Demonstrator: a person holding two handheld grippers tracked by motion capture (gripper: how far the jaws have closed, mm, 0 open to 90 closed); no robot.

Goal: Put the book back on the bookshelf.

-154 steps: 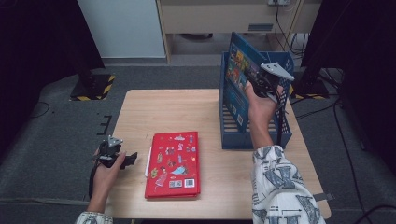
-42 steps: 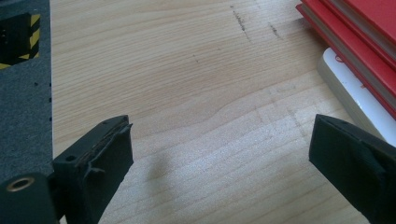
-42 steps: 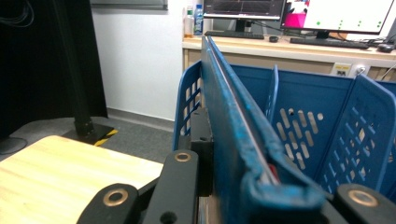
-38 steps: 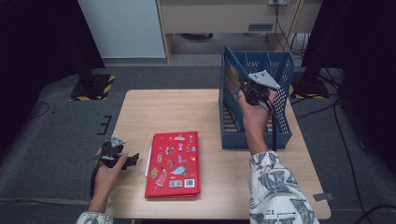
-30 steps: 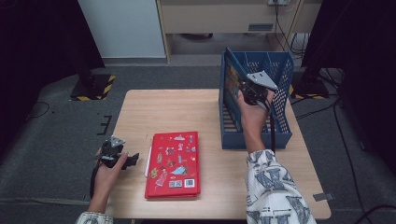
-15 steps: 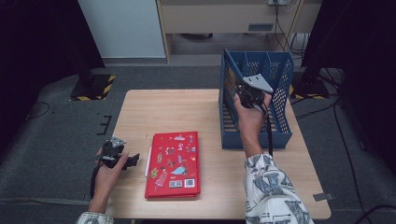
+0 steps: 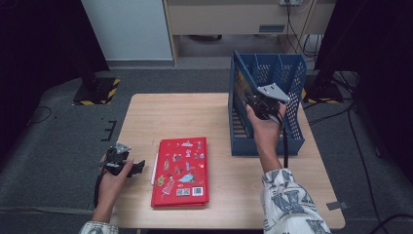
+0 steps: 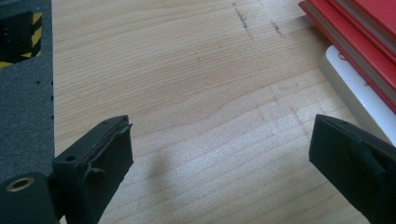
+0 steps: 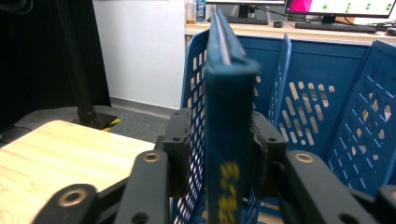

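Right gripper (image 9: 219, 154): my black jaws flank the blue book's spine and have just been opening; the pads look barely off it, though I cannot tell whether a gap is there.
Blue book (image 9: 227, 140): a slim hardback standing upright in the middle of the right gripper view, its worn spine facing me with blurred yellow lettering low down; in the high view it stands in the leftmost slot of the rack.
Rack (image 7: 293, 97): blue perforated plastic with upright dividers, boxy, at the right of the high view on the table's far right part.
Left gripper (image 8: 219, 172): my jaws gape wide with nothing between them, hovering low over bare wood.
Red book (image 7: 181, 170): flat, rectangular, glossy cover dotted with stickers, lower centre of the high view.
White book (image 8: 359, 95): pale, round-cornered, under the red book's edge.
Table (image 7: 190, 117): light wood, fine straight grain, matte.
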